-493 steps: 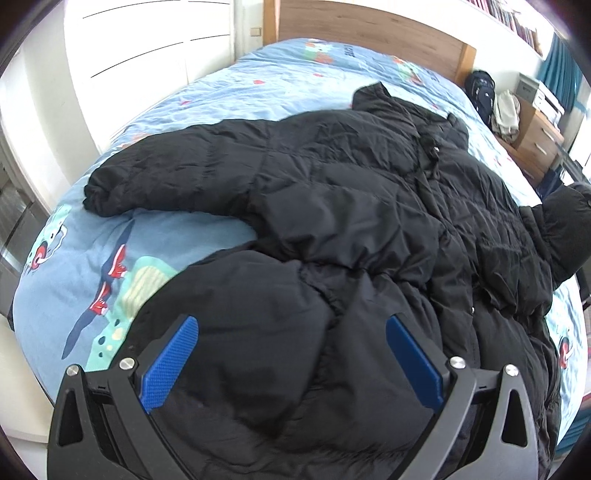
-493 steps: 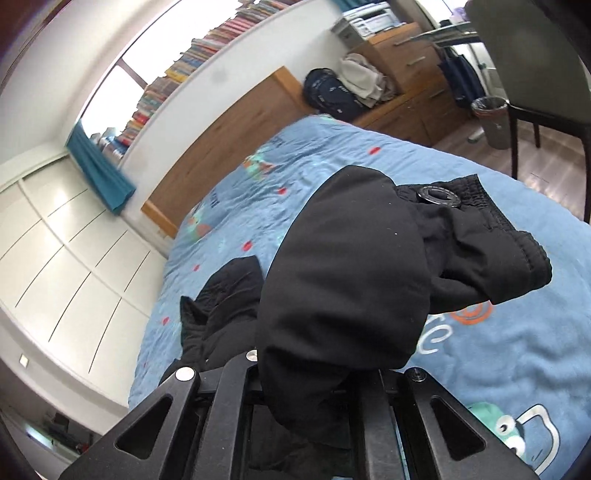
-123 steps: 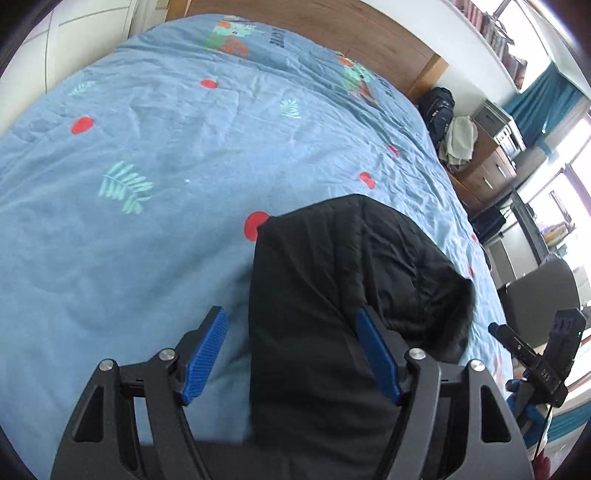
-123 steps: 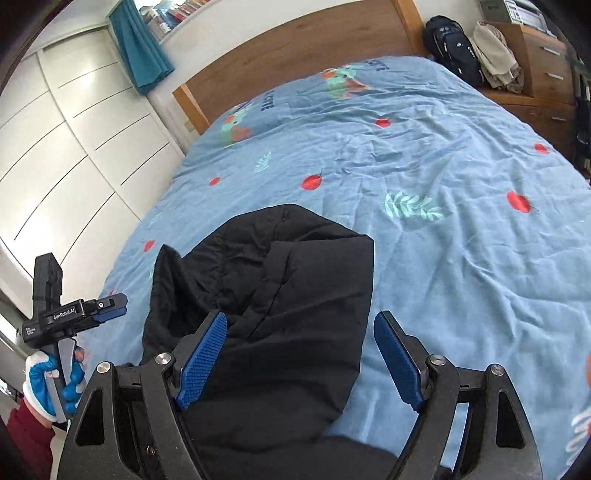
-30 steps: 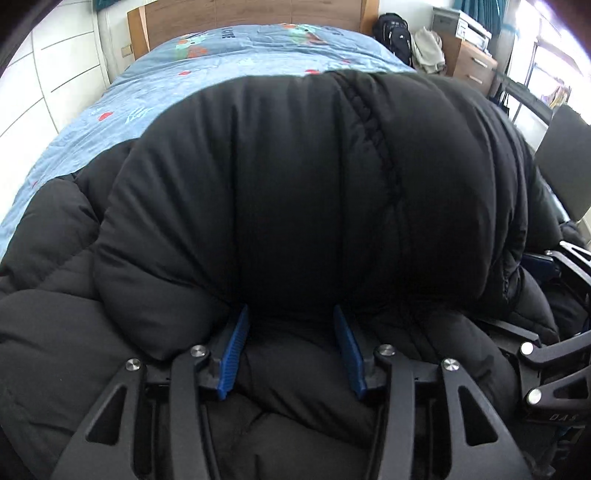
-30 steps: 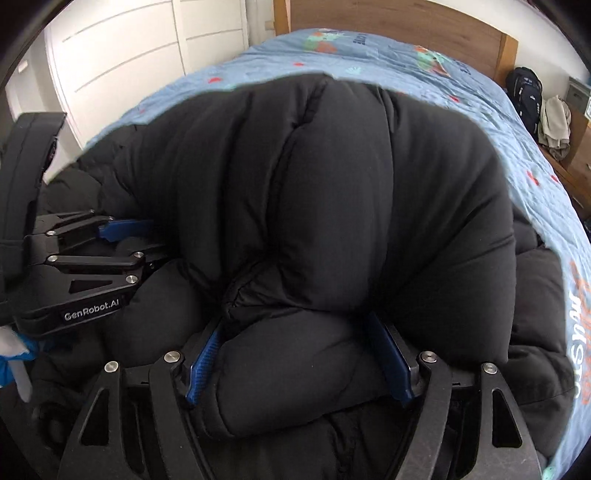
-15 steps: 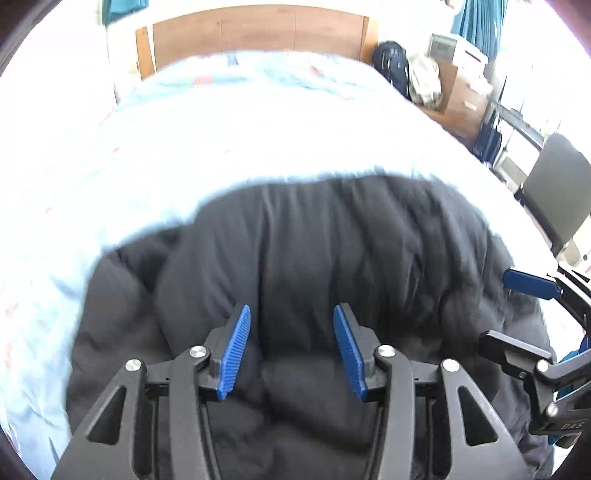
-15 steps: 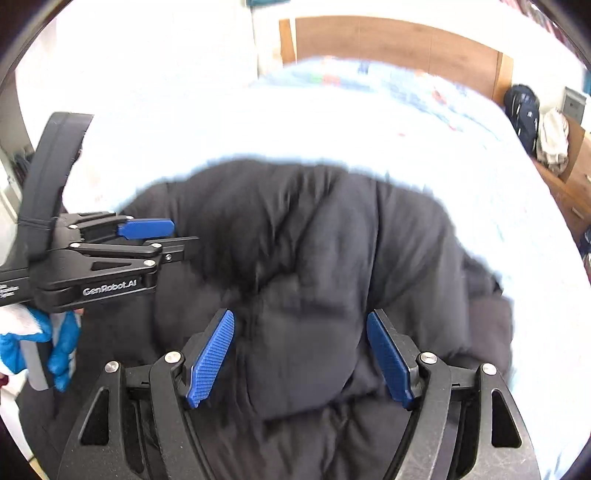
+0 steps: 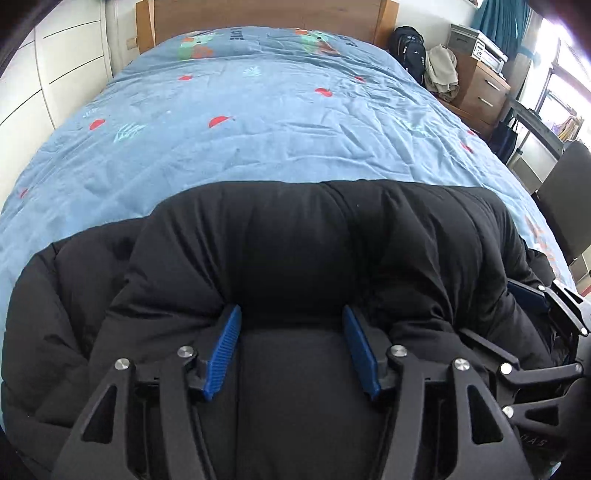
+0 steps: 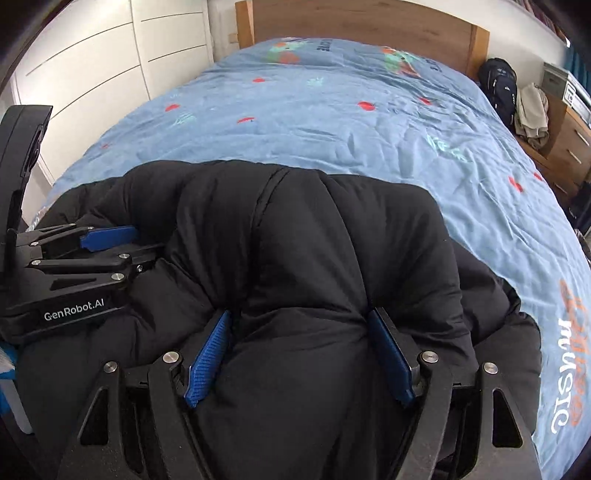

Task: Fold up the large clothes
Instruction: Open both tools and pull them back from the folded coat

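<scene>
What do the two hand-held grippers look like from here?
Left hand-held gripper and right hand-held gripper: black angular linkage frames with silver rivets and ribbed blue finger pads. White "GenRobot.AI" lettering marks the left one's side. No cables visible.

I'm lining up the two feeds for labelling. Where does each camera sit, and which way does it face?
Left wrist: on the left gripper, looking down over the black puffer jacket toward the wooden headboard; right gripper shows at right.
Right wrist: on the right gripper, facing likewise; left gripper shows at left.
Shared: jacket, blue duvet, headboard, black backpack.
</scene>
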